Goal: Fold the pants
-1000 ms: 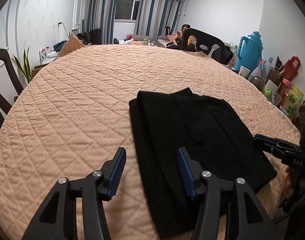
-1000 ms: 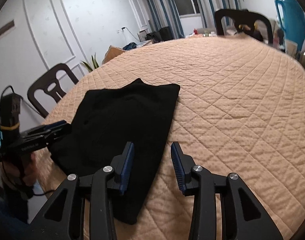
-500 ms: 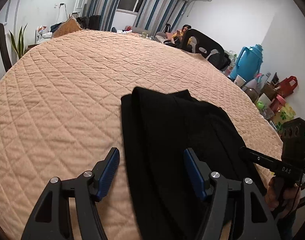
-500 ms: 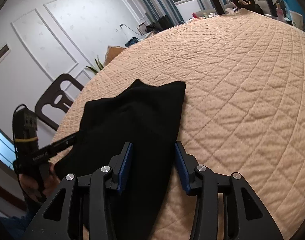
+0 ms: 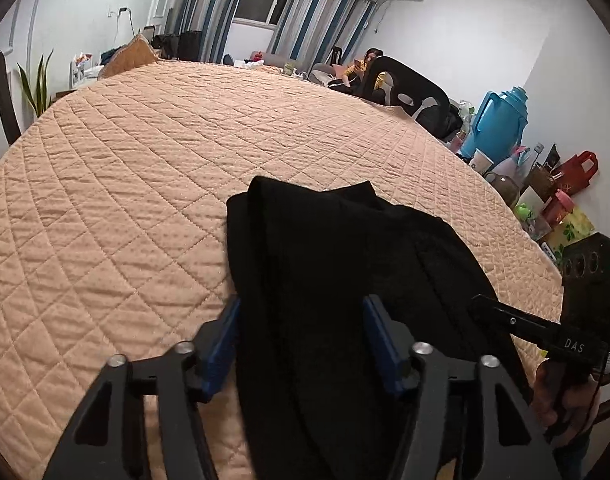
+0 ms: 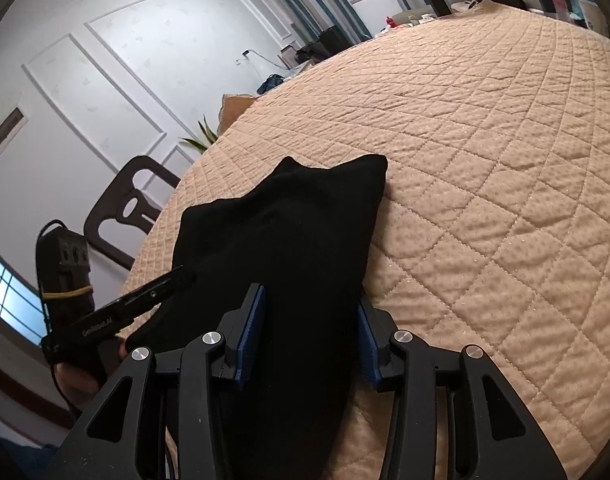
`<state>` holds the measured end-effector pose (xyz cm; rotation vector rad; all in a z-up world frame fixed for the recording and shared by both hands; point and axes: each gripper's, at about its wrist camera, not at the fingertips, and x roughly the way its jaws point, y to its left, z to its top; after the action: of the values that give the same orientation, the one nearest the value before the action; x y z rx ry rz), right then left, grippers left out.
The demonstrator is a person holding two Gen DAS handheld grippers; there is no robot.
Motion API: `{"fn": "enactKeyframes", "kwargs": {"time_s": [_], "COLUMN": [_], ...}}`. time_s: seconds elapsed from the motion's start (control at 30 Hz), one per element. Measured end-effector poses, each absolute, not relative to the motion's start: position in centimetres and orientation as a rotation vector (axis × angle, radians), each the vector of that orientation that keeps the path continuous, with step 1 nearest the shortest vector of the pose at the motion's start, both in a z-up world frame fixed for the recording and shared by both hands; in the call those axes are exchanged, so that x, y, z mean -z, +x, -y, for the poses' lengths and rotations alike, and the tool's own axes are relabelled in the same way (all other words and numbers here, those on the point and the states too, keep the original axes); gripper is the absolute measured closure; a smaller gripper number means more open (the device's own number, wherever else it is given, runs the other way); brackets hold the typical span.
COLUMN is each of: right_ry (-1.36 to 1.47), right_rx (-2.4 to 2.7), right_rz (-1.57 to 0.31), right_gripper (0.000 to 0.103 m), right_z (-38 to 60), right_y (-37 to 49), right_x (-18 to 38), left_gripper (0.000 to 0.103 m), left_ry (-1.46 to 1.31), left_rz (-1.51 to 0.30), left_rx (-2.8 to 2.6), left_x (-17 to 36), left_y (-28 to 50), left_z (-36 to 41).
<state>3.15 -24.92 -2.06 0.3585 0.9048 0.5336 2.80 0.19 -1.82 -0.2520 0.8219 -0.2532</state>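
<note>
Peach quilted cloth (image 5: 105, 208) covers the round tabletop, and the folded black pants (image 5: 345, 264) lie on it near the close edge, their narrower end pointing away across the cloth. At the left side of the bundle, the left hand-held gripper (image 5: 301, 344) straddles the long folded edge: its blue-padded jaws have just been closing, with black fabric between them, yet gaps remain at both pads, so the grip is not clenched. Seen from the right wrist, that same tool (image 6: 153, 296) reaches the pants' left border. At the right side, the right hand-held gripper (image 6: 309, 336) likewise straddles the cloth's near end, jaws apart, the fabric lying between the blue pads rather than pinched. Dark wooden chair (image 6: 129, 208) stands beyond the tabletop's left rim.
</note>
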Motion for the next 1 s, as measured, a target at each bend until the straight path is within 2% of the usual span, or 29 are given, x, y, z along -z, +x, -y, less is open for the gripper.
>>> {"fn": "enactKeyframes", "kwargs": {"time_s": [0.23,0.37,0.43,0.7,1.0], "right_ry": [0.335,0.323,0.321,0.32,0.307], "right_rx": [-0.519,-0.521,-0.527,-0.559,-0.624], "right_rz": [-0.904,-0.885,-0.872,-0.832,-0.794], "right_gripper": [0.066,0.079,0.081,0.085,0.085], "right_z": [25.0,24.8,24.7,24.8,22.6], "right_y": [3.2,3.1,2.9,2.4,4.0], "right_x": [2.0,1.5,1.2,-0.3,-2.6], "left_gripper": [0.062,0.068,0.07,0.077,0.079], "left_ry": [-0.211,-0.213,-0.212,-0.191,-0.196], "left_rz": [-0.802,-0.792,-0.788,-0.762,-0.736], "left_rx": [0.238,0.248,0.25,0.274,0.284], "left_x": [1.2,0.9,0.7,-0.7,-2.5], "left_y": [2.4,2.3,2.3,1.7,3.6], "left_z": [0.4,0.3,0.3,0.5,-1.2]}}
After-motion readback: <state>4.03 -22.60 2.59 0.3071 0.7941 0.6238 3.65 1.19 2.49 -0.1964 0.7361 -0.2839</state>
